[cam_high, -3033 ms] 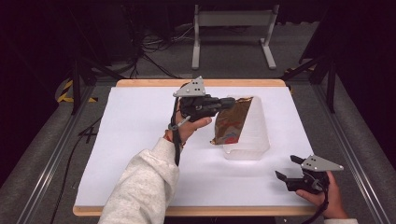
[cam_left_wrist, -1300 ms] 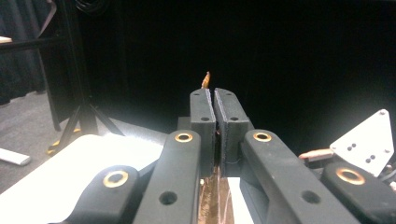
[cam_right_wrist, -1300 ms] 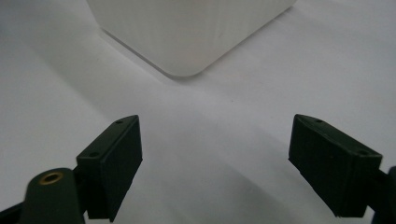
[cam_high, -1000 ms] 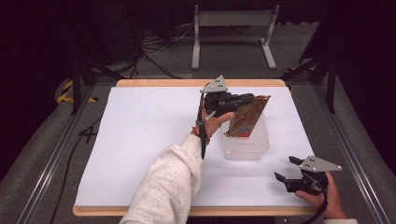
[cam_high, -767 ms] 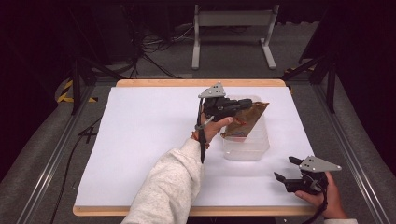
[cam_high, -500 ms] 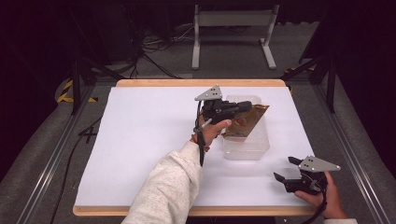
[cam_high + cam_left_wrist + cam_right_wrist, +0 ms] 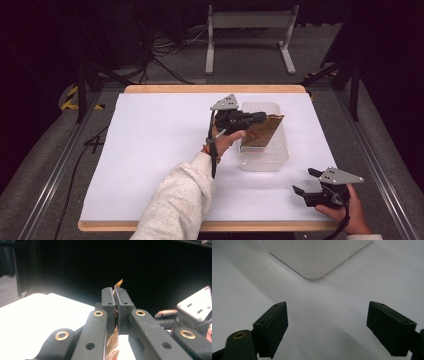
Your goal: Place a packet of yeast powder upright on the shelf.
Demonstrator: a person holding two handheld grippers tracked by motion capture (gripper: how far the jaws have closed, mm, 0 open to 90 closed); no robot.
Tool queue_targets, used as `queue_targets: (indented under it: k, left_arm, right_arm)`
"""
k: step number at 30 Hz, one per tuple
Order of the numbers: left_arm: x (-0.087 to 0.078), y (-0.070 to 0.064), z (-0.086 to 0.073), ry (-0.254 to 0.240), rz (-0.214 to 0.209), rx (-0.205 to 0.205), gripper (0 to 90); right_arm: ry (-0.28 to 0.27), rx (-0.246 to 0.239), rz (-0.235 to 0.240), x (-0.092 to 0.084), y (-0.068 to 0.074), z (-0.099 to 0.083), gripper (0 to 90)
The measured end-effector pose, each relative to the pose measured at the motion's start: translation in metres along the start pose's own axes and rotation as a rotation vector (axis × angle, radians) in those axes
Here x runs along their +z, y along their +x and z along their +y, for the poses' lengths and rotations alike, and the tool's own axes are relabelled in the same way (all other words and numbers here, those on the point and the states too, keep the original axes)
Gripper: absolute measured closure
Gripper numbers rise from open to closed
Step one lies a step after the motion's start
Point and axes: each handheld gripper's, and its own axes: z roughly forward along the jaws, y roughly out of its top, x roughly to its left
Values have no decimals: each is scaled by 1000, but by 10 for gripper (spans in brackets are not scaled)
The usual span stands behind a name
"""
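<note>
Packet (image 7: 262, 131) brown, tilted over clear tub (image 7: 264, 157) | left gripper (image 7: 257, 118) fingers pinch its upper corner | right gripper (image 7: 306, 182) fingers wide apart, empty, near table (image 7: 150, 145) front edge, farther off

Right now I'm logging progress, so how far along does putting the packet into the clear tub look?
Done: the left gripper is shut on the brown packet, holding it over the clear tub. In hand: the packet hangs tilted above the tub's opening. Left: lowering it in and letting go. The right gripper sits open near the table's front edge, idle.
</note>
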Motion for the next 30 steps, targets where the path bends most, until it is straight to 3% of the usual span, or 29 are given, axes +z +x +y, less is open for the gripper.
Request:
queue_targets:
  k: [7, 16, 21, 27, 30]
  left_arm:
    - [-16, 4, -6, 7, 28, 4, 872]
    - [-20, -2, -2, 54, 67, 66, 870]
    - [-21, -2, -1, 64, 68, 49, 868]
    - [-24, -1, 4, 111, 88, 88, 864]
    - [-24, 0, 5, 116, 87, 84, 861]
  right_arm:
    - [5, 3, -5, 0, -1, 0, 180]
    - [4, 0, -6, 0, 0, 0, 180]
    - [1, 3, -8, 0, 0, 0, 180]
    - [-14, -15, -9, 1, 0, 4, 181]
    - [-14, -11, -4, 1, 0, 2, 182]
